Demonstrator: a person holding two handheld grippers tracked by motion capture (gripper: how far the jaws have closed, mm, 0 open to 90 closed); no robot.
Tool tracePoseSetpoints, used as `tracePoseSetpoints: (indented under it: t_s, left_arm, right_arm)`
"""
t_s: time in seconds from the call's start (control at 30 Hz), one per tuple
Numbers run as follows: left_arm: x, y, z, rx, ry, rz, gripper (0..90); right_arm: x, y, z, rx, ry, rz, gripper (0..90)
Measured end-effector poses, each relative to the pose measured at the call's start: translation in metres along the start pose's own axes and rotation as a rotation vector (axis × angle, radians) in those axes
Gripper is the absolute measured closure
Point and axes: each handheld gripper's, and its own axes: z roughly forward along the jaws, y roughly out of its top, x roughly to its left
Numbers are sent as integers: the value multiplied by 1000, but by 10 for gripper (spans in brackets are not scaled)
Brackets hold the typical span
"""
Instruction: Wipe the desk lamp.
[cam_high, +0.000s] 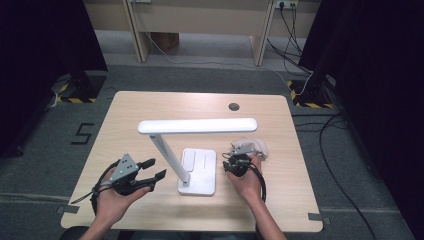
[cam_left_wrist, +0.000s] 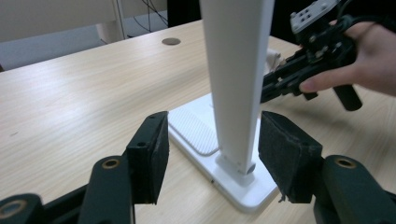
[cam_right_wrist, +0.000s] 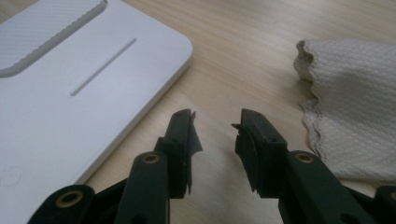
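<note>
1. The lamp (cam_high: 192, 150) was smooth white plastic: a long flat head with rounded ends, a slim slanted arm, and a flat rectangular base with rounded corners. The base stood near the middle of the desk's near edge and carried a ribbed pad and a thin groove.
2. The cloth (cam_high: 255, 146) was off-white with a waffle weave and a wavy hem. It lay crumpled on the desk's right half, just right of the base.
3. The left tongs (cam_high: 154, 168) were black, with rough foam pads (cam_left_wrist: 154, 149). They stood open on either side of the lamp arm without pressing it.
4. The right tongs (cam_right_wrist: 215, 122) were also black, open and empty over bare wood between the base and the cloth.
5. The desk (cam_high: 150, 107) was pale wood grain, with rounded corners and a round cable hole at the far edge.
6. The floor was grey carpet with hazard tape, dark curtains at both sides and cables at the right.
</note>
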Motion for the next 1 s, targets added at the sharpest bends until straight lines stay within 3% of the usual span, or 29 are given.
tracePoseSetpoints:
  t_s: [0.33,0.43,0.57,0.83,0.93,1.0]
  left_arm:
    - [27,-22,-11,39,53,-65,422]
    - [39,-31,-13,55,72,-110,416]
    - [52,-42,-15,76,105,-136,415]
    - [76,-65,-11,101,189,-173,417]
    - [83,-73,-8,98,218,-193,420]
    - [85,-77,-7,98,231,-184,422]
  right_arm:
    - [-14,-14,-20,-24,-17,48,604]
    - [-18,-19,-27,-40,-26,52,595]
    - [-23,-25,-38,-50,-40,64,583]
    - [-38,-45,-59,-74,-91,92,565]
    - [-43,-54,-65,-82,-109,119,562]
    - [-45,-61,-68,-98,-126,145,557]
